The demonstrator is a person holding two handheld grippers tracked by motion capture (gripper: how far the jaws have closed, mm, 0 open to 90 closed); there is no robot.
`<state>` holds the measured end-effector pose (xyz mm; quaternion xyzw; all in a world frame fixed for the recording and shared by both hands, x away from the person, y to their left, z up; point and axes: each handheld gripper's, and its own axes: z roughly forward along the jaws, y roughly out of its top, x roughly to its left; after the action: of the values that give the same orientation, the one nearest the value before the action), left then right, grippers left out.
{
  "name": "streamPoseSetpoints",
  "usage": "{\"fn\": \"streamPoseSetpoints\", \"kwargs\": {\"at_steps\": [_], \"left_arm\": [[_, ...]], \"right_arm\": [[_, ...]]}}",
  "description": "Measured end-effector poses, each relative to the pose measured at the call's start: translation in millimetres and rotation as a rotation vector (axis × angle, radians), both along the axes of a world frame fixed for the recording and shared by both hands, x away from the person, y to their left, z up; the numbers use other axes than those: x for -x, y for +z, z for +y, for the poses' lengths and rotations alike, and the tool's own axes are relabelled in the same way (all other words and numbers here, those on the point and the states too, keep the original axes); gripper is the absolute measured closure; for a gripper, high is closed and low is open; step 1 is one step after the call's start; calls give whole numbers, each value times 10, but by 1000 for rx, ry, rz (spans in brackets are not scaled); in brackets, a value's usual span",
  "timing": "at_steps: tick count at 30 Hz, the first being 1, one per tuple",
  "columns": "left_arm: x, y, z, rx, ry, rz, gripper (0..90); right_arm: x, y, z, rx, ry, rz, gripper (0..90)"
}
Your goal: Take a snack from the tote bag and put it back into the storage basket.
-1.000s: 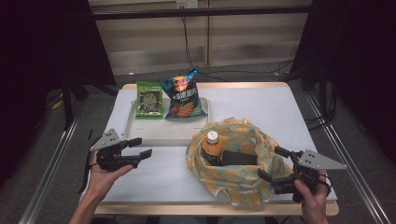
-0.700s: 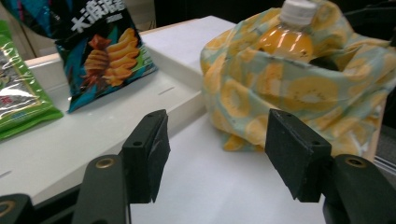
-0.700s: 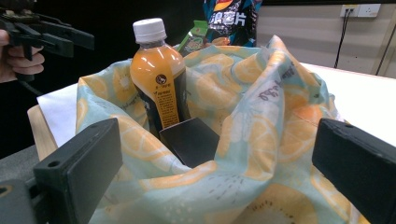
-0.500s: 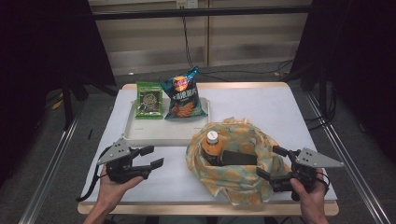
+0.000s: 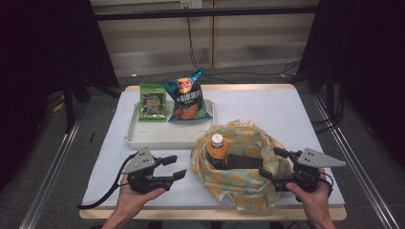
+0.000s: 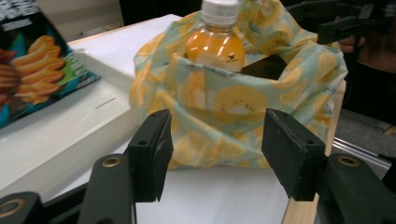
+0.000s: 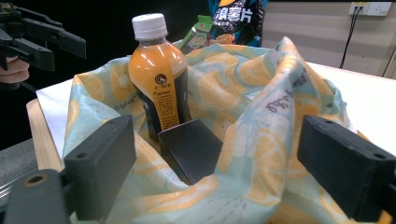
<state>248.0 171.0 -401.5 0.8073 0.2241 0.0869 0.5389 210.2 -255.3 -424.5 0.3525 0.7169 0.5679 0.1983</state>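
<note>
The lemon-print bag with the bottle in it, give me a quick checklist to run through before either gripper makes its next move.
1. Left gripper open: ok, jaws spread, nothing between them.
2. Right gripper open: ok, jaws wide, at the edge of the lemon-print bag.
3. Orange drink bottle upright in the bag: ok, white cap on.
4. Black box inside the bag: ok, it sits beside the bottle.
5. Bag mouth open: ok, though its rim is slumped and folded.
6. Chip bag and green snack packet waiting on the white tray: ok, both clear of the grippers.
</note>
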Motion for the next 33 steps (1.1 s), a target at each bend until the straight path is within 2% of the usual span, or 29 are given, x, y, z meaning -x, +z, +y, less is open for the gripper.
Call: {"fn": "streamPoseSetpoints", "kwargs": {"at_steps": [3, 7, 11, 13, 15, 17, 18, 20, 23, 25, 26, 28, 30, 31, 33], "left_arm": [[-63, 6, -135, -12, -17, -10, 480], [-173, 69, -266, 19, -51, -16, 545], [-278, 86, -399, 27, -84, -19, 556], [-329, 82, -452, 46, -112, -4, 560], [-359, 79, -504, 32, -114, -12, 547], [-388, 65, -550, 49, -133, -5, 541], [-409, 61, -584, 32, -128, -20, 540], [-475, 63, -621, 24, -131, -21, 538], [-536, 95, -672, 42, -154, -8, 531], [-557, 104, -728, 24, -161, -20, 528], [-576, 101, -740, 13, -160, -27, 520], [-618, 86, -753, 22, -144, -24, 482], [-669, 52, -782, 18, -153, -17, 453], [-682, 44, -792, -2, -152, -26, 446], [-701, 27, -805, 15, -167, -20, 412]], "right_arm": [[-18, 0, 10, 4, 7, 3, 142], [-29, 7, 17, -3, 14, 6, 159], [-45, 0, 16, 1, 22, 8, 193], [-49, -9, 26, 2, 26, 10, 212], [-49, -11, 30, 5, 30, 11, 226], [-50, -15, 31, 8, 31, 19, 229], [-53, -18, 29, 9, 30, 18, 228], [-57, -26, 26, 9, 30, 21, 221], [-56, -27, 27, 8, 30, 22, 210], [-55, -27, 24, 6, 31, 25, 198], [-58, -30, 23, 6, 29, 27, 194], [-62, -36, 26, 4, 29, 29, 180], [-55, -35, 21, 5, 31, 28, 176], [-59, -39, 21, 2, 30, 28, 171], [-65, -44, 18, -1, 31, 25, 168]]}}
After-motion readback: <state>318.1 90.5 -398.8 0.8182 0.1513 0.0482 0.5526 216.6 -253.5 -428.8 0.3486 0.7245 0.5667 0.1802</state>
